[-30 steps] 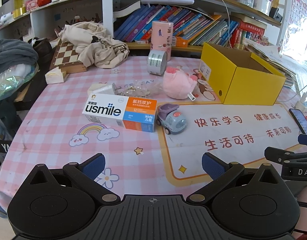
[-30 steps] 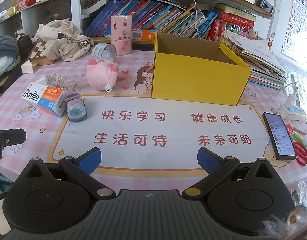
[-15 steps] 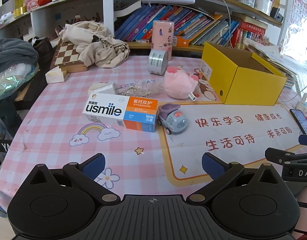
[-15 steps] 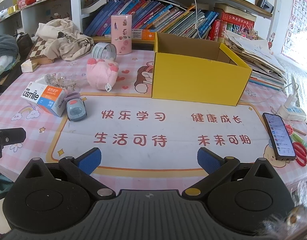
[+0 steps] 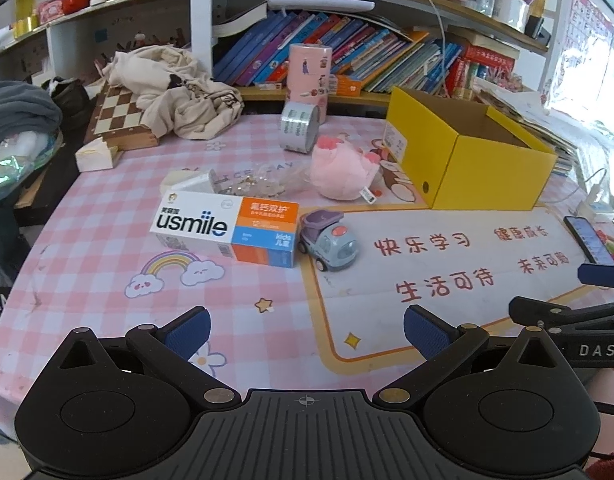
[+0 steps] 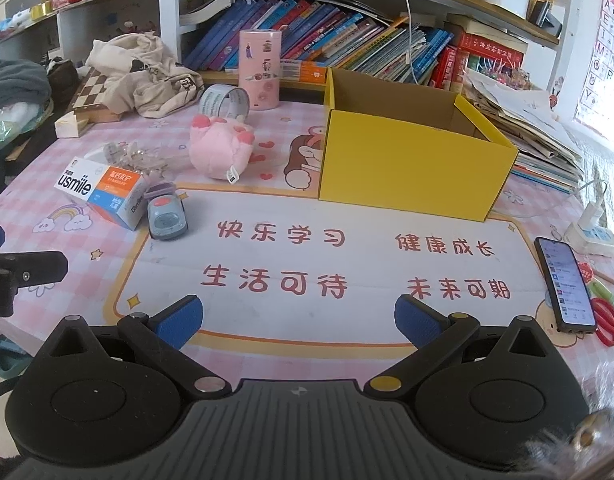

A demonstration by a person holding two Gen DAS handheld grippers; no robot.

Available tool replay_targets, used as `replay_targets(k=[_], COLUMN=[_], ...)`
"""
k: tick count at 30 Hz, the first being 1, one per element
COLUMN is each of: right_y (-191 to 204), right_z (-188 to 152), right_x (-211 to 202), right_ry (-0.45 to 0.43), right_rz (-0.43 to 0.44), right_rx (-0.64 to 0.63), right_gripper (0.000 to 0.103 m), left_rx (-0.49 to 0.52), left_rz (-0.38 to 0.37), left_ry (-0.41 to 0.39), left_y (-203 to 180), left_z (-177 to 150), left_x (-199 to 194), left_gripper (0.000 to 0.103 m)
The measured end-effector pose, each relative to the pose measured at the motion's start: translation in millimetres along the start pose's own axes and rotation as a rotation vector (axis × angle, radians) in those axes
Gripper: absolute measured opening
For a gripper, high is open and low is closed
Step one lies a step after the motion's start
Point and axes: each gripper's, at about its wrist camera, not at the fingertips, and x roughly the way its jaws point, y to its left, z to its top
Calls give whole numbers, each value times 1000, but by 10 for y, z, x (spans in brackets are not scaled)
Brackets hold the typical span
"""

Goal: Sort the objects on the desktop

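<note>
Both tools hang above the near edge of the worktop point(image 6: 387, 208) — the left tool point(image 5: 305, 330) and the right tool point(image 6: 298, 322) each spread wide, holding nothing. The toothpaste box point(image 5: 227, 227) lies flat on the pink checked cloth, touching the toy car point(image 5: 329, 242) at its right end. Behind them sit the pink plush point(image 6: 219, 152) and a tape roll point(image 6: 223, 103). The yellow box point(image 6: 411, 160) stands open — nothing can be seen inside it.
</note>
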Motion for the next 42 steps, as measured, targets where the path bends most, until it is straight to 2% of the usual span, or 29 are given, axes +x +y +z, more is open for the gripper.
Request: replay_targets(k=[16,24,36,42], right_y=[35,-68,-204,-250], right_z=[-14,-53,-113,-135], right_x=[-9,-20,-50,-68], right_ry=[-5,6,14,14], right_rz=[4,-26,0,-22], right_rx=[-21,22,74,81], right_gripper=[103,103,103,103], left_rx=[15,33,56,71], left_rz=[-18,-35,-66,-79], left_ry=[-3,1,6,18], left_y=[-30,-82,-187,-242], left_z=[10,12,23,18], left_x=[10,25,56,87], left_gripper=[103,103,103,103])
